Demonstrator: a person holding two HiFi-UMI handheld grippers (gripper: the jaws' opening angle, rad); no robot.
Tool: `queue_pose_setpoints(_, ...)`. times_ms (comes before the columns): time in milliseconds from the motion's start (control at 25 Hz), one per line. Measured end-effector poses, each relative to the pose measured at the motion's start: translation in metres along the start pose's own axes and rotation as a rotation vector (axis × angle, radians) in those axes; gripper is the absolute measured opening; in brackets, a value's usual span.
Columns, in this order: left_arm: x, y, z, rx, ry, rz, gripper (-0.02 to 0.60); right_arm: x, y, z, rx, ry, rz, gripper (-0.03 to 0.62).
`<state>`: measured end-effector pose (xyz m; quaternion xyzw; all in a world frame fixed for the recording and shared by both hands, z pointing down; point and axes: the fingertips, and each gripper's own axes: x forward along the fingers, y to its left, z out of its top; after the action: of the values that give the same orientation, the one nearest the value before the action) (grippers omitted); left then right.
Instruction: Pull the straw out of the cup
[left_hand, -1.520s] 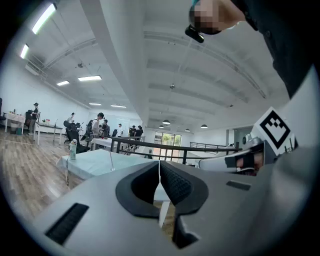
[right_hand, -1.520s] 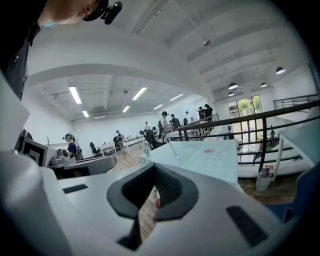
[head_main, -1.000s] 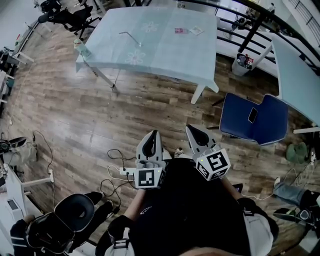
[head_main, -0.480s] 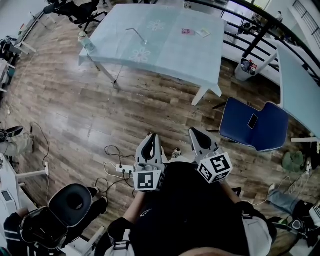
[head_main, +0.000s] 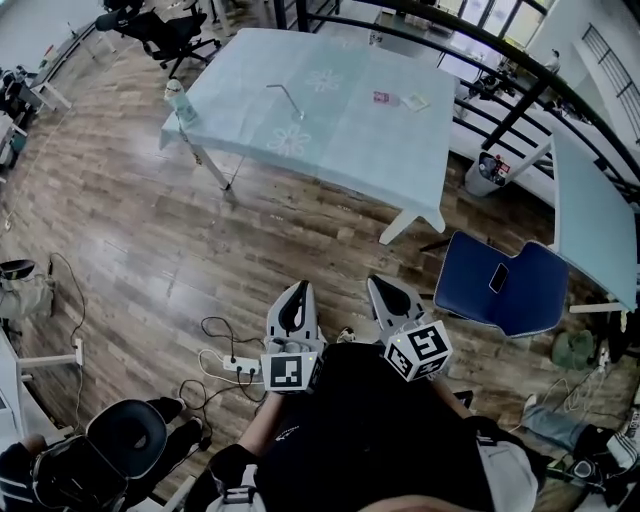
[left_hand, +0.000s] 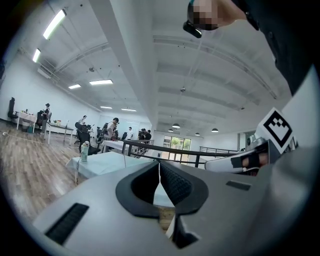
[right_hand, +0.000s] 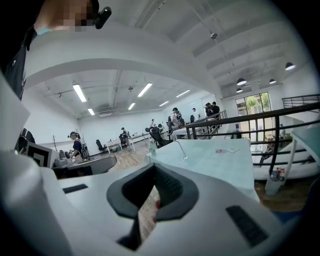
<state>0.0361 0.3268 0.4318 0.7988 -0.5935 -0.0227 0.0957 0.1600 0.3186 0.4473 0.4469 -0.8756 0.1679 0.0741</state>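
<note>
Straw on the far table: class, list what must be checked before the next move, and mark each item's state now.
1. Left tool empty: ok, jaws together on nothing.
2. Right tool empty: ok, jaws together too.
3. Straw found: ok, it stands on the table.
4. Cup around it: cannot tell, too small to make out.
5. Straw within reach: not ok, open floor lies between.
6. Jaws open for a grasp: not ok, both shut.

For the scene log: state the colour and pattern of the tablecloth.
The tablecloth is pale blue-green with white flower motifs; clearest in the head view.
</note>
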Motion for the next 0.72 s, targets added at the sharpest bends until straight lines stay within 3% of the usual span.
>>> queue_pose_setpoints(520, 0.09, 0.089, 0.032, 0.012, -0.033, -0.121, 0.017, 0.115, -0.003, 0.052, -0.005, -0.021, -0.09, 0.009)
queue_pose_setpoints(720, 0.106, 0.132, 0.039, 0.024, -0.036, -0.135, 0.018, 0.16, 0.013, 0.062, -0.002, -0.025, -0.09, 0.009)
